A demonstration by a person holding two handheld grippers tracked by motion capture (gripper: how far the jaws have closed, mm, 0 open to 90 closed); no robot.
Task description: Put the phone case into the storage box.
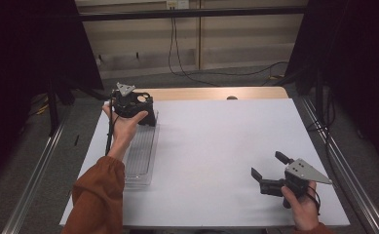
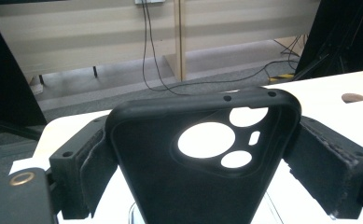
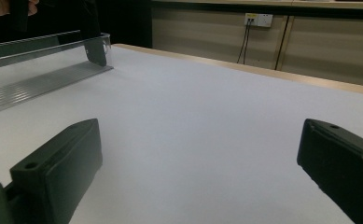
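Left tongs [image 2: 202, 154] clamped on black phone case [image 2: 202, 172], seemingly above clear tray [image 1: 141, 156]; right tongs [image 1: 270, 171] wide open, empty.

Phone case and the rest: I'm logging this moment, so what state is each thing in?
Phone case: black, clamped between the left gripper's jaws, camera cutouts up.
Left gripper: shut on the phone case.
Right gripper: open, holding nothing.
Clear tray: flat on the table, by the left hand.
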